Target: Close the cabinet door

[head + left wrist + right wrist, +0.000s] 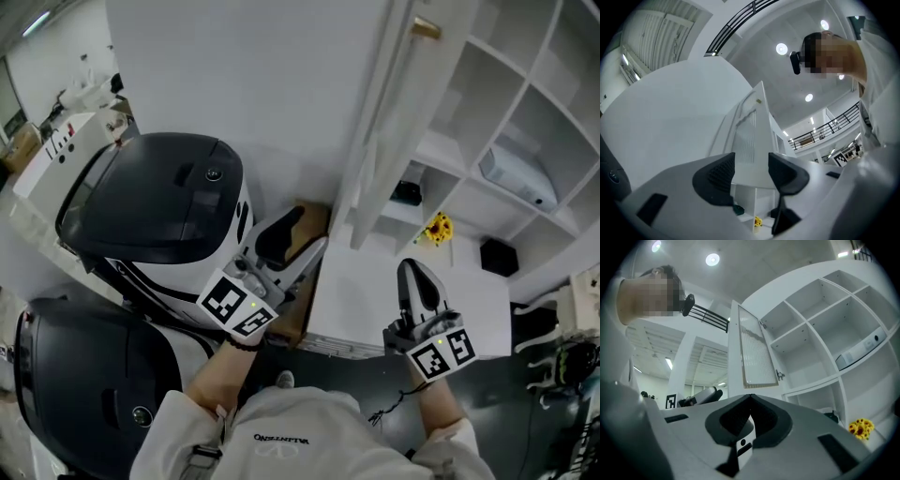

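The white cabinet door [373, 141] stands open, edge-on in the head view, with a brass knob [427, 28] near its top. Its ribbed glass panel [757, 350] faces the right gripper view. My left gripper [314, 228] is open, low and just left of the door's bottom edge. In the left gripper view the door's edge [757, 136] shows between the two black pads of the left gripper [751, 171]; I cannot tell if they touch it. My right gripper [412, 267] is shut and empty, low before the open shelves, its right gripper tips [750, 398] pressed together.
The shelves [525, 103] hold a white device [516, 173], a yellow flower toy [437, 228], a small black object [407, 193] and a black box [498, 255]. Two large black-and-white machines [150, 202] crowd the left. A brown board [314, 220] lies by the door's foot.
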`<state>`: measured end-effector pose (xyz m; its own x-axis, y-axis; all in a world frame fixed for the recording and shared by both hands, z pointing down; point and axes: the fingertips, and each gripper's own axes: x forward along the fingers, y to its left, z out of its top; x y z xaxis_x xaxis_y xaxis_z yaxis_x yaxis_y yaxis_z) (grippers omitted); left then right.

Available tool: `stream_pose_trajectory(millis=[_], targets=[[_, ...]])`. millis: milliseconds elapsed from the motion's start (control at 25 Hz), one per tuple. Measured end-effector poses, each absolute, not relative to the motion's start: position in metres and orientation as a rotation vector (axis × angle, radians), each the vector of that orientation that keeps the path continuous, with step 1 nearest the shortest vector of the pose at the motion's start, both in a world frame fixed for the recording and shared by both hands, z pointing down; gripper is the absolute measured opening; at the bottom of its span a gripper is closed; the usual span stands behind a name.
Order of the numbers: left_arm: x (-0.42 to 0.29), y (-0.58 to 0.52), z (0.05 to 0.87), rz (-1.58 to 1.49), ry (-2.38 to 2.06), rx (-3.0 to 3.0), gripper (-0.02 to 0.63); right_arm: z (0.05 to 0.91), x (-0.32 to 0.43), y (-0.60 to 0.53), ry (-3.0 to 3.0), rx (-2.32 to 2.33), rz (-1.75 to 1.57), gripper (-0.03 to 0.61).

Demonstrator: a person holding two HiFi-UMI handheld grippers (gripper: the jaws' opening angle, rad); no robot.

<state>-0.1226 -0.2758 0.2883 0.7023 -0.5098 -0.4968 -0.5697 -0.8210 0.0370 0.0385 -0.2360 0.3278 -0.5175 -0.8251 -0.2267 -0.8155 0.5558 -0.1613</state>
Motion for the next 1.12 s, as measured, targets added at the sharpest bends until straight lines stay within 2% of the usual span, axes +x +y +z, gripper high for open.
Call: stream_pose_trajectory(millis=[520, 1120], targets=[[-0.097, -0.292, 0.204, 0.969, 0.474, -2.840, 0.221, 0.233, 0.028, -0.265, 2.466, -1.124, 0.063, 0.009], [-0.085, -0.294, 0.109, 1.075, 0.223, -2.772, 0.212, 0.155, 0.009, -0.275, 2.520, -0.857, 0.098, 0.009]])
